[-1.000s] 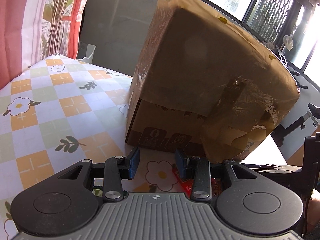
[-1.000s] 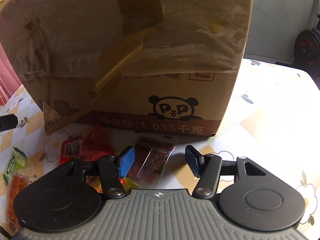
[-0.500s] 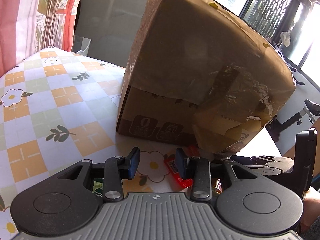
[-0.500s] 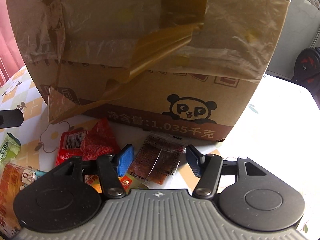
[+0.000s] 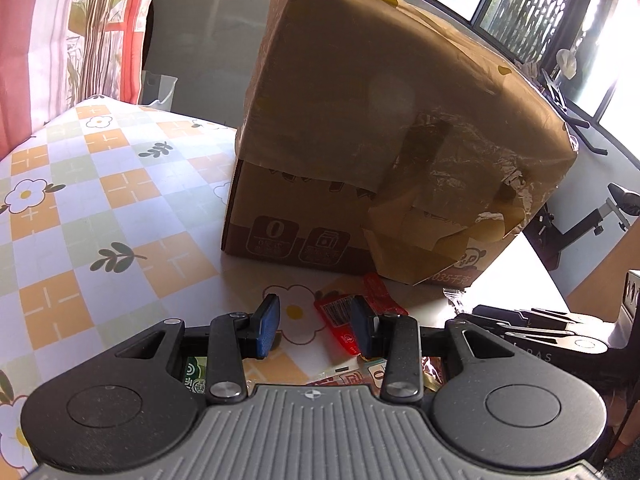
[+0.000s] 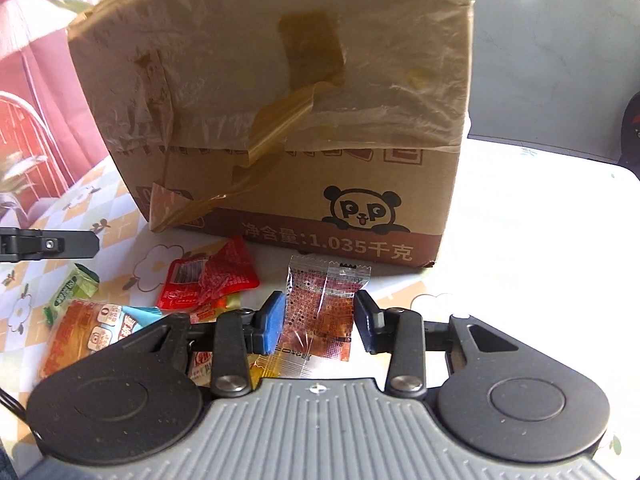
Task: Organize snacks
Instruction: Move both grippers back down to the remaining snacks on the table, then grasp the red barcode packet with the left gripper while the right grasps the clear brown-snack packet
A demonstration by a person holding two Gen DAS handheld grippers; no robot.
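Observation:
A tall cardboard box (image 6: 288, 112) with a panda logo stands on the flowered tablecloth; it also shows in the left wrist view (image 5: 384, 140). Snack packets lie in front of it. My right gripper (image 6: 320, 320) is open, its jaws on either side of a clear packet with red-brown print (image 6: 322, 304). A red packet (image 6: 208, 276) lies to its left and shows in the left wrist view (image 5: 344, 320). My left gripper (image 5: 316, 326) is open and empty above the cloth beside the red packet.
An orange packet (image 6: 80, 336) and a green packet (image 6: 74, 286) lie at the left of the pile. The left gripper's finger (image 6: 48, 244) reaches in from the left. The tablecloth (image 5: 80, 208) stretches left of the box. An exercise bike (image 5: 592, 220) stands beyond the table.
Both grippers have pulled back and risen a little from the box, so more packets show. The right gripper's jaws now frame the clear packet. Both stay open.

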